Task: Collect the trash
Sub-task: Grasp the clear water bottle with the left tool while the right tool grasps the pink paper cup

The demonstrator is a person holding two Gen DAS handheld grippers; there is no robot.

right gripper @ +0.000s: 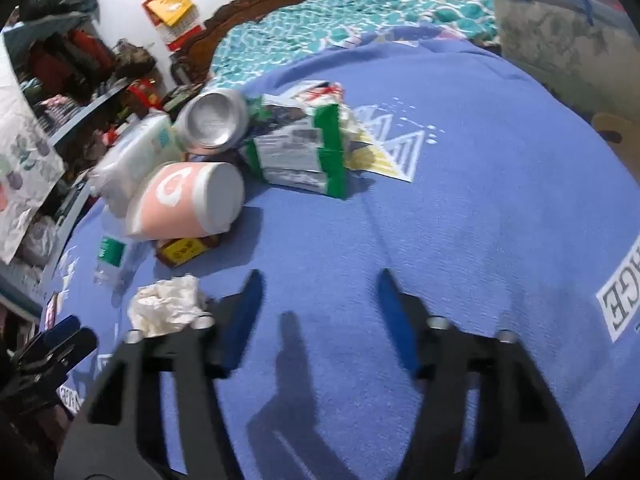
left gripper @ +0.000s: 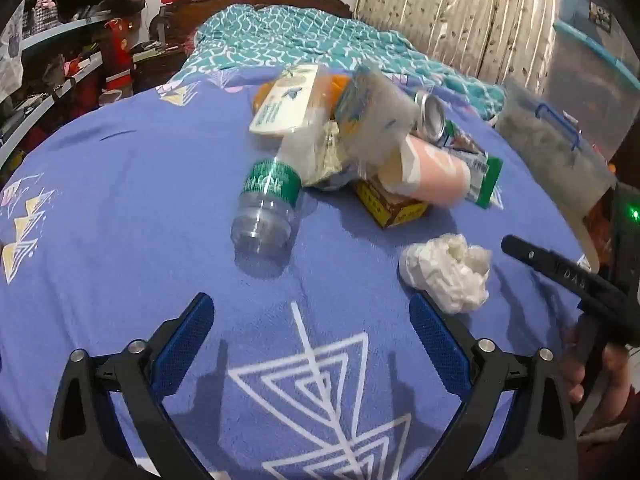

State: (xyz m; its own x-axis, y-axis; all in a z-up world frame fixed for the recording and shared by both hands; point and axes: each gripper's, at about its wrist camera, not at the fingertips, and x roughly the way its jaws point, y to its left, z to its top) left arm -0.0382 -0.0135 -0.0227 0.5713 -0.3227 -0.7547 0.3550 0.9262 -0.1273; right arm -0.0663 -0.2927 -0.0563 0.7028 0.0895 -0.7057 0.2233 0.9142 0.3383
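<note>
While my left gripper [left gripper: 310,338] hangs wide open and empty over the blue blanket [left gripper: 120,200], a crumpled white tissue [left gripper: 444,276] lies just beside it at two o'clock. At twelve o'clock sits the pile: clear bottle [left gripper: 266,208], pink cup [left gripper: 432,172], can [left gripper: 432,118]. My right gripper [right gripper: 320,312] is partly open, holding nothing.

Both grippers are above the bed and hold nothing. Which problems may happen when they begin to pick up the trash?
1. The clear bottle and the can lie on their sides on the soft blanket; a push may roll them away.
2. The pink cup leans on the small box; pulling one may shift the pile.
3. The crumpled tissue lies between the left gripper and right gripper; they may collide.
</note>
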